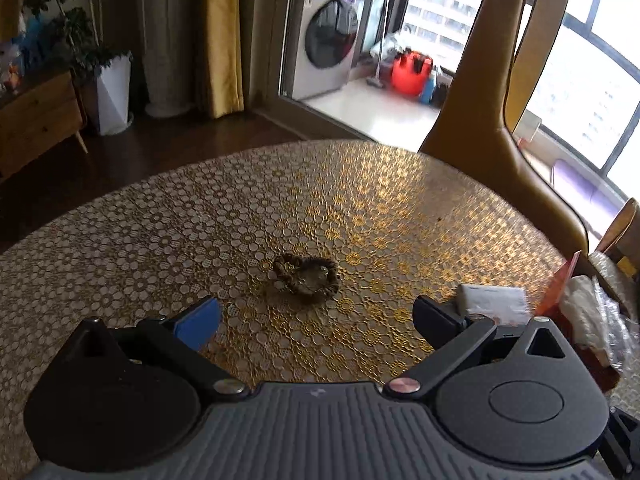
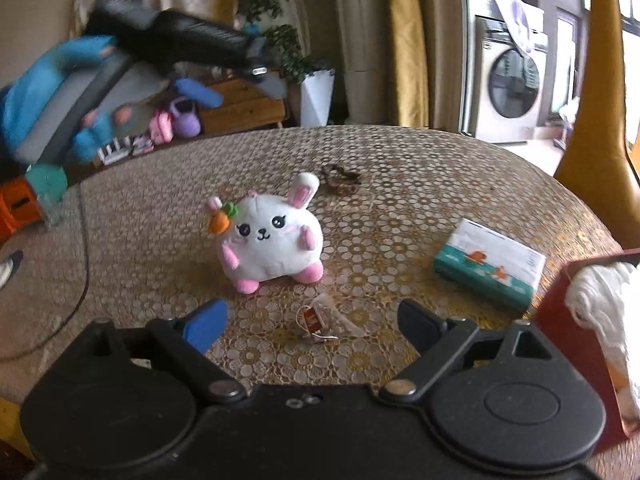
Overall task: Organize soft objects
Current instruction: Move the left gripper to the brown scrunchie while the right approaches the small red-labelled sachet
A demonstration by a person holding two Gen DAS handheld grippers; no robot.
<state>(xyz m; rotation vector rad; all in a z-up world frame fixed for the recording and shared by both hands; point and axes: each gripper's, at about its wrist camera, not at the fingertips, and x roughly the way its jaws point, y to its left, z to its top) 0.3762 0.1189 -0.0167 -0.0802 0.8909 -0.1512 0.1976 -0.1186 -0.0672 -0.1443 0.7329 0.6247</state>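
Note:
A white plush bunny with pink ears and a small carrot stands upright on the patterned round table, ahead and slightly left of my right gripper, which is open and empty. A white fluffy soft item sits in a red box at the right edge. My left gripper is open and empty above the table, just behind a brown beaded bracelet. In the right wrist view the left gripper appears blurred, raised at the upper left.
A teal and white tissue pack lies right of the bunny; it also shows in the left wrist view. A small wrapper lies between my right fingers. The bracelet is behind the bunny. A tan chair stands at the far table edge.

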